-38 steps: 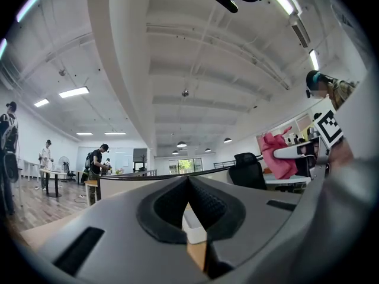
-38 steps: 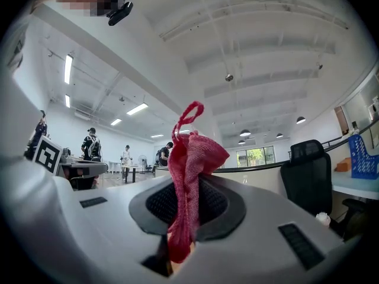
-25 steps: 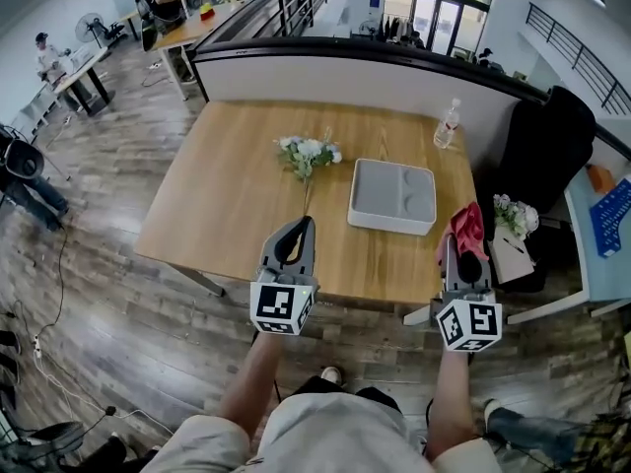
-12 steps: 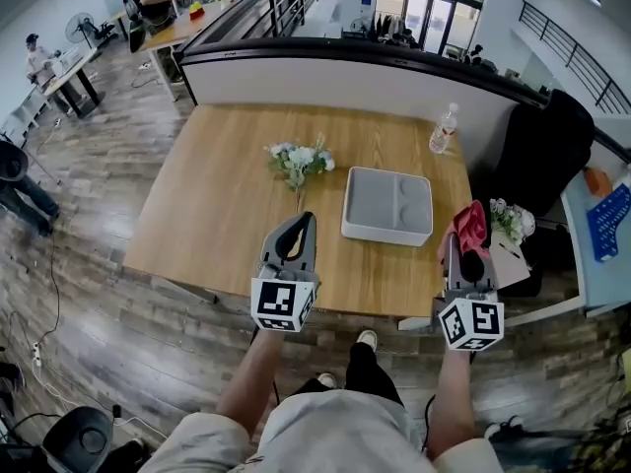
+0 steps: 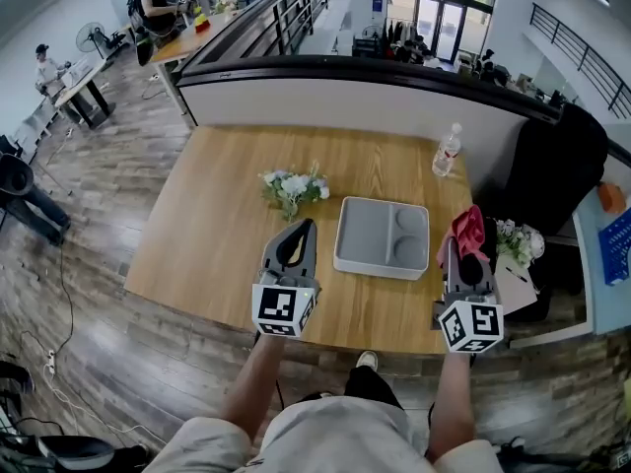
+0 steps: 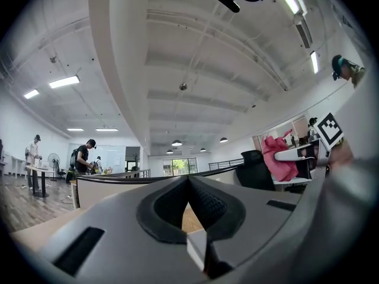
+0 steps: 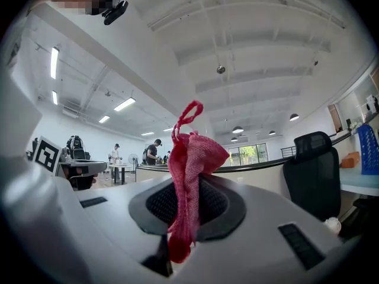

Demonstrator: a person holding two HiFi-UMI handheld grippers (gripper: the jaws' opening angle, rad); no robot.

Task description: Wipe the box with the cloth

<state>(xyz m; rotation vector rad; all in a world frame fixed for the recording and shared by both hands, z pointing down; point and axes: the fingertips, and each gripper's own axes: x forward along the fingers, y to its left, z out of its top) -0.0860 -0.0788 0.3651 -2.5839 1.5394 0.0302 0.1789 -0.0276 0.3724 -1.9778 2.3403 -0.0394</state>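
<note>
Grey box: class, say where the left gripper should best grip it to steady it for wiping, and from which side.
Probably its left rim, from the left: the box lies flat, its raised edge nearest the left gripper, leaving the top free for the red cloth in the right gripper.

Grey box [image 5: 383, 237] flat on table [image 5: 227, 215]; red cloth [image 7: 190, 152] bunched in right hand-held gripper [image 7: 185, 185].

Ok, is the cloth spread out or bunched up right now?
Bunched up: the red cloth hangs crumpled, pinched between the right tongs, which are shut on it.
</note>
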